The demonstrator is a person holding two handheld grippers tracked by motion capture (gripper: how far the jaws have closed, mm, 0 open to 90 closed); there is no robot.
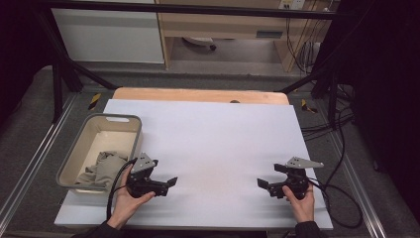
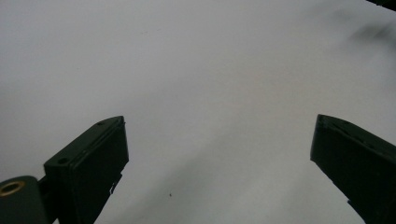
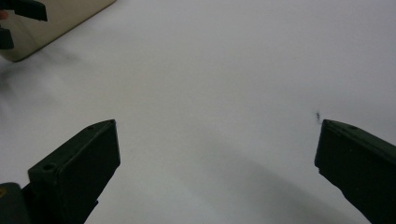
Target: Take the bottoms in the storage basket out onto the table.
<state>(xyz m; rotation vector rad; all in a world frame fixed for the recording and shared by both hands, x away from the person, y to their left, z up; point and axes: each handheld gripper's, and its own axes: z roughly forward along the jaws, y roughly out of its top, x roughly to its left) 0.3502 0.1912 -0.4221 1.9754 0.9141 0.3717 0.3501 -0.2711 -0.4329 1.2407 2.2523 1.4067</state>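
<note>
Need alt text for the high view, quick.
Two hand-held claws, left claw and right claw, rest open and empty on a white table, pointing toward each other. A grey bin at the table's left edge holds a crumpled beige cloth.

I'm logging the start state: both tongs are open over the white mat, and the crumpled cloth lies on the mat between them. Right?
Not quite. The cloth lies in the grey bin at the mat's left edge, as the high view shows. Both the left tongs and right tongs are open.
</note>
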